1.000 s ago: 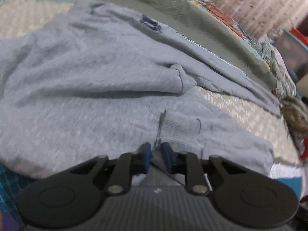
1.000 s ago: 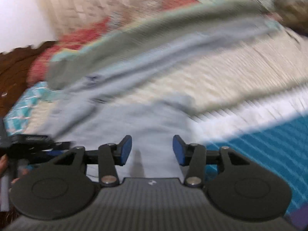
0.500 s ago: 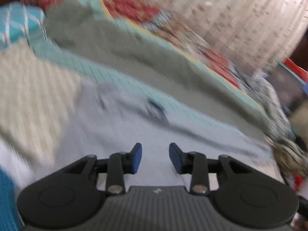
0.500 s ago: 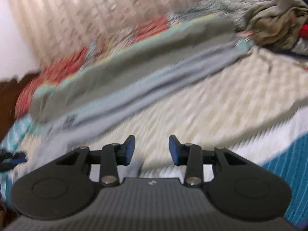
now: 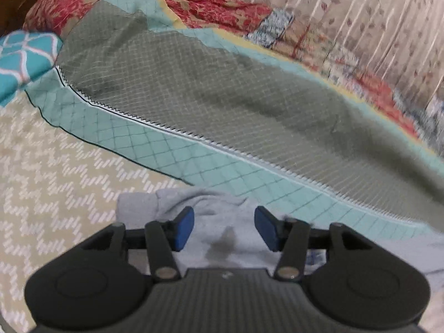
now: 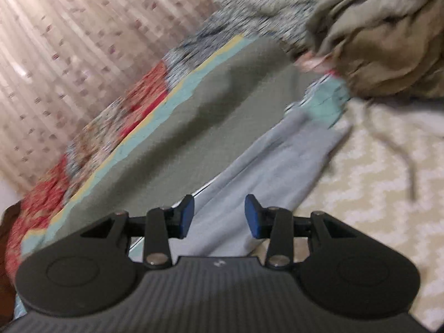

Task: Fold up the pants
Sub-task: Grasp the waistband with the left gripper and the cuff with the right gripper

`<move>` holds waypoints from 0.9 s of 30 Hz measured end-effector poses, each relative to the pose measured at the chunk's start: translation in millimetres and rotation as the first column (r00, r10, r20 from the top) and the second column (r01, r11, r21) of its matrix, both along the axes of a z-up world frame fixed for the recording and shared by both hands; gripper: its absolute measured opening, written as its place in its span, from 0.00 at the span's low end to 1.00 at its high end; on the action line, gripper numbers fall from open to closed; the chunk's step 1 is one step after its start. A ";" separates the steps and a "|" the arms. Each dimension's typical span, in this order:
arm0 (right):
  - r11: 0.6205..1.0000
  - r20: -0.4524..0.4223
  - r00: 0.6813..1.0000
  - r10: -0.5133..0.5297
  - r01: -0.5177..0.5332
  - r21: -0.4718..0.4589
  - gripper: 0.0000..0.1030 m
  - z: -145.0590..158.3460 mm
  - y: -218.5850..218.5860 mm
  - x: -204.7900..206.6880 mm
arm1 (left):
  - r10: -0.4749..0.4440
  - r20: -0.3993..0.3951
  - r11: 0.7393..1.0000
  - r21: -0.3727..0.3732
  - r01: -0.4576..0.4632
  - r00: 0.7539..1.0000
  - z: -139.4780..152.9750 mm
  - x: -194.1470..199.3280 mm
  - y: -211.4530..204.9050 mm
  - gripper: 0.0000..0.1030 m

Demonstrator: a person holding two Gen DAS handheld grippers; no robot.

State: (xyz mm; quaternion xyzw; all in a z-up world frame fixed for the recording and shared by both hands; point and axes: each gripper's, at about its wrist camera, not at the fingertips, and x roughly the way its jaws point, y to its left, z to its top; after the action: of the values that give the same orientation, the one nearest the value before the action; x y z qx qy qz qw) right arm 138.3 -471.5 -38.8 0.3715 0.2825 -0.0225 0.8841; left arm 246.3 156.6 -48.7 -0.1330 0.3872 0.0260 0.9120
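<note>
We can read no text, number or brand anywhere; a small pale mark on each gripper body, at 6 o'clock, is too blurred to tell.

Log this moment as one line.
left gripper: open, over pants | right gripper: open, over pants | nothing gripped

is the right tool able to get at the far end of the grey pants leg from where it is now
Probably yes. The right tool is open and empty, and the grey pants leg runs straight ahead of it, uncovered. The tan clothes heap lies just beyond the leg end, not on it.
</note>
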 end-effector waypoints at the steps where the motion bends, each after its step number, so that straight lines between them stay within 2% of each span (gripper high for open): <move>1: 0.997 0.012 0.997 0.070 -0.070 0.022 0.42 -1.3 12.9 -5.4 | 0.006 -0.012 1.000 0.011 -0.006 1.000 -5.7 4.4 1.1 0.48; 3: 0.971 0.016 0.971 0.240 -0.240 0.013 0.43 1.1 49.8 -6.6 | 0.026 -0.028 1.000 -0.012 -0.026 0.999 -12.4 8.5 7.0 0.48; 5: 0.896 0.044 0.895 0.443 -0.444 0.017 0.43 3.6 99.7 -24.2 | 0.053 -0.042 0.997 -0.048 -0.055 0.998 -16.0 8.7 12.2 0.48; 6: 0.839 0.051 0.839 0.541 -0.543 0.025 0.44 4.8 126.2 -33.3 | 0.065 -0.047 0.996 -0.063 -0.068 0.997 -16.8 6.2 14.5 0.48; 7: 0.769 0.041 0.768 0.639 -0.640 0.016 0.44 6.1 157.7 -43.0 | 0.068 -0.046 0.995 -0.074 -0.071 0.997 -15.9 3.5 15.7 0.48; 9: 0.596 0.024 0.596 0.803 -0.802 -0.046 0.44 8.1 225.9 -67.8 | 0.061 -0.035 0.994 -0.088 -0.064 0.998 -9.8 -8.8 16.3 0.48; 11: 0.442 -0.003 0.444 0.896 -0.892 -0.095 0.44 6.3 281.6 -93.0 | 0.044 -0.015 0.994 -0.101 -0.045 0.999 1.3 -28.2 18.9 0.48; 13: 0.325 -0.040 0.333 0.942 -0.935 -0.139 0.46 -3.0 326.4 -115.7 | 0.028 0.008 0.992 -0.126 -0.027 1.000 14.3 -53.5 26.5 0.50; 14: 0.286 -0.078 0.303 0.950 -0.942 -0.174 0.47 -9.5 345.1 -127.4 | 0.022 0.023 0.990 -0.140 -0.018 1.000 20.9 -69.5 32.3 0.51; 16: 0.247 -0.149 0.293 0.945 -0.932 -0.267 0.47 -22.7 364.5 -140.4 | 0.015 0.052 0.987 -0.160 -0.006 0.999 32.8 -102.2 45.8 0.56; 17: 0.238 -0.200 0.314 0.928 -0.913 -0.331 0.47 -30.5 375.6 -147.9 | 0.015 0.061 0.986 -0.164 -0.005 0.998 36.8 -119.6 54.0 0.57; 19: 0.235 -0.250 0.342 0.906 -0.897 -0.373 0.40 -41.4 383.9 -152.3 | 0.031 0.055 0.986 -0.168 -0.021 0.998 38.8 -149.7 70.0 0.57; 20: 0.265 -0.247 0.373 0.894 -0.887 -0.378 0.20 -42.9 382.0 -152.2 | 0.047 0.043 0.984 -0.172 -0.039 0.998 37.5 -163.3 78.5 0.57; 21: 0.306 -0.235 0.398 0.887 -0.886 -0.347 0.09 -41.1 376.1 -148.2 | 0.063 0.033 0.982 -0.180 -0.056 0.997 36.1 -174.5 85.3 0.57; 22: 0.355 -0.210 0.427 0.879 -0.883 -0.306 0.09 -37.3 365.7 -139.5 | 0.079 0.024 0.979 -0.191 -0.073 0.997 33.9 -184.9 92.3 0.57; 23: 0.428 -0.162 0.475 0.865 -0.867 -0.254 0.09 -30.4 352.6 -137.8 | 0.098 0.017 0.975 -0.202 -0.093 0.995 31.7 -193.8 98.2 0.57; 24: 0.485 -0.122 0.516 0.848 -0.848 -0.215 0.09 -24.5 335.9 -136.9 | 0.119 0.012 0.970 -0.214 -0.113 0.993 29.7 -201.7 103.1 0.57; 27: 0.669 -0.018 0.678 0.735 -0.729 -0.144 0.09 -3.7 273.3 -142.9 | 0.150 0.009 0.953 -0.267 -0.142 0.989 25.1 -215.6 111.5 0.57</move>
State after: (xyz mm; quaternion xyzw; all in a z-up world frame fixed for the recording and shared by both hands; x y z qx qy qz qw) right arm -4.5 -198.2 -42.5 0.1651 0.3869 0.3218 0.8482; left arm 30.7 268.0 -23.6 -0.2828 0.3628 0.0390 0.8870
